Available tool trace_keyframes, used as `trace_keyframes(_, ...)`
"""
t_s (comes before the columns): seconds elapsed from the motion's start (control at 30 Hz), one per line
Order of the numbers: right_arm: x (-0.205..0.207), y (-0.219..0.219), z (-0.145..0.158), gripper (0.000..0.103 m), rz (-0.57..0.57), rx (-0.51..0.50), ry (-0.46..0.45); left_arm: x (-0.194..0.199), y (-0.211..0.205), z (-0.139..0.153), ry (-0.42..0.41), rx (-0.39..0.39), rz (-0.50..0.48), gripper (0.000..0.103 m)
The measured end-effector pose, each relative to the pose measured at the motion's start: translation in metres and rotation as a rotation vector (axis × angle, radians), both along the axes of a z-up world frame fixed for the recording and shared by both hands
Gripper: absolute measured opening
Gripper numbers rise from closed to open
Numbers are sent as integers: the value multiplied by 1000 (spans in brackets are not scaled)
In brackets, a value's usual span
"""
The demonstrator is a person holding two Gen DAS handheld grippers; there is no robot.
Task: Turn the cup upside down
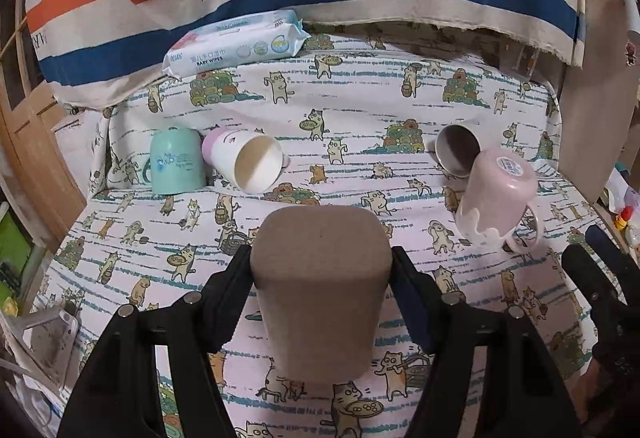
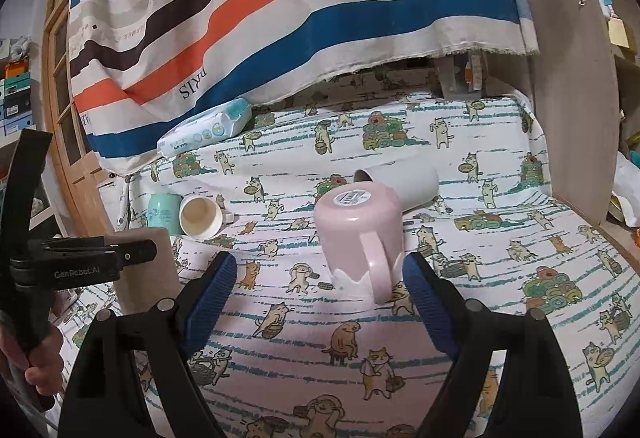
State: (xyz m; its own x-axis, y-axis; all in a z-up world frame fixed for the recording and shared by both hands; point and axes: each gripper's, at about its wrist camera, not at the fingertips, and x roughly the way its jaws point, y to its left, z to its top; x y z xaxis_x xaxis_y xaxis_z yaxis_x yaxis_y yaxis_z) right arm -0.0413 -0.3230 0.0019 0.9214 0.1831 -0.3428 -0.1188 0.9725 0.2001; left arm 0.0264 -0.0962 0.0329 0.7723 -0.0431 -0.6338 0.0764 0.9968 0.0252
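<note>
Pink mug (image 2: 358,234) inverted btwn spread right gripper (image 2: 320,278) fingers

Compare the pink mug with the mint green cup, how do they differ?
The pink mug stands free in front of the open right gripper; the mint green cup sits far left, against a tipped white cup. The pink mug's handle faces the right gripper and its base carries a sticker; the mint green cup carries blue print. Both stand upside down on the cat-print cloth.

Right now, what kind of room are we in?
Probably a room at home, maybe a bedroom. A cartoon-cat sheet covers the surface, a pack of baby wipes lies at the back, and a wooden door stands to the side.
</note>
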Motion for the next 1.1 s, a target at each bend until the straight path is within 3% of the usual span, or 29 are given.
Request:
trace_keyframes(0.37, -1, 2, 2, 86, -1, -8, -5, -4, -4, -15, -11, 25, 8, 66)
trace_keyframes(0.6, -3, 2, 3, 86, 6, -10, -6, -3, 2, -43, 52, -22, 1, 67)
trace_keyframes(0.73, -4, 3, 4, 86, 8, -17, -5, -9, 4, -48, 14, -31, -10, 80)
trace_keyframes(0.9, -3, 9, 4, 86, 46, -19, 4, -15, 11, -48, -33, -74, -32, 80)
trace_keyframes(1.1, -2, 27, 4, 86, 76, -38, 7, -30, 12, -35, -138, -59, -66, 80)
